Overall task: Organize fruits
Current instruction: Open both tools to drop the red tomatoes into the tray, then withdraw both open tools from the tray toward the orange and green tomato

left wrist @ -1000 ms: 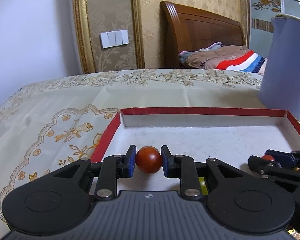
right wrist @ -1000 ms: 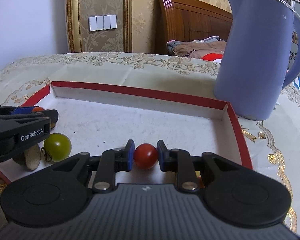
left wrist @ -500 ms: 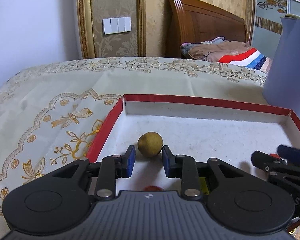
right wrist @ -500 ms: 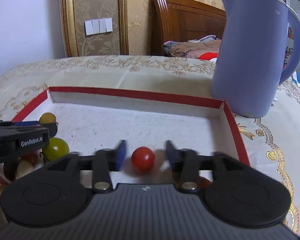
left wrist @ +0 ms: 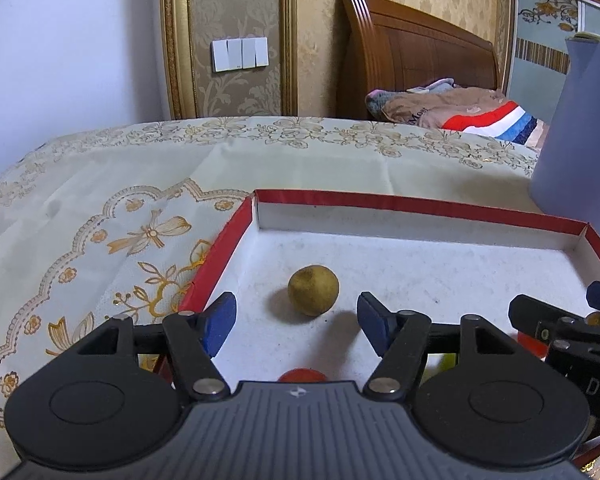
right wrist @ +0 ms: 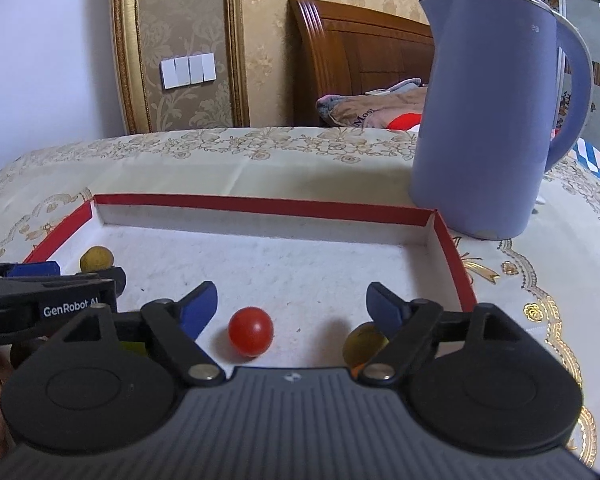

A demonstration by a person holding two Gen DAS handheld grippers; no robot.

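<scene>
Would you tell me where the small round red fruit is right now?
In the right wrist view, the small round red fruit lies on the white floor of the red-edged box, between the open right gripper's blue pads, untouched.

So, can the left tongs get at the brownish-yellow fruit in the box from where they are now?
Probably yes. The left tongs have just been opening, and the brownish-yellow fruit lies just ahead of the gap on the bare floor of the box, nothing between.

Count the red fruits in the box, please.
2. One red fruit lies inside the open right claw; another red fruit peeks out under the left claw. More may be hidden.
</scene>
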